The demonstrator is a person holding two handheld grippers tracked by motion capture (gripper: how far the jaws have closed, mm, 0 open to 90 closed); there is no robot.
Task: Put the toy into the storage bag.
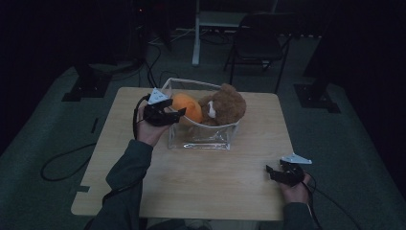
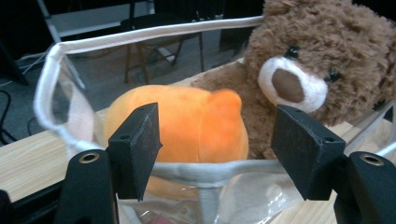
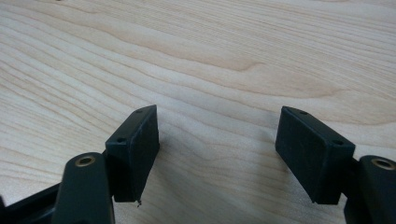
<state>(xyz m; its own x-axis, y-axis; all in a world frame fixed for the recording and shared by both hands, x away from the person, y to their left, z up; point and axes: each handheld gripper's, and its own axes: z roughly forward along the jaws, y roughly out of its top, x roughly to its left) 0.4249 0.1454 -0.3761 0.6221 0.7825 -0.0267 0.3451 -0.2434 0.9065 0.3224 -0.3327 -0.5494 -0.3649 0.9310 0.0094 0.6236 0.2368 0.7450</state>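
Observation:
A clear bag with white trim [image 1: 201,139] stands on the wooden table [image 1: 206,187], toward its far side. Inside it lie an orange plush toy [image 1: 187,106] and a brown teddy bear [image 1: 227,103]. My left gripper [image 1: 178,114] is at the bag's left rim, pointing at the orange toy. In the left gripper view its jaws stand wide apart [image 2: 217,140] just before the white rim [image 2: 205,170], with the orange toy [image 2: 187,121] beyond the gap and untouched, and the bear [image 2: 317,51] to its right. My right gripper [image 1: 273,172] rests low near the table's right front, open over bare wood [image 3: 217,140].
A dark folding chair [image 1: 261,38] and a white stand leg [image 1: 196,33] are on the carpet beyond the table. Black cables [image 1: 62,163] loop on the floor at the left. The room around the table is dim.

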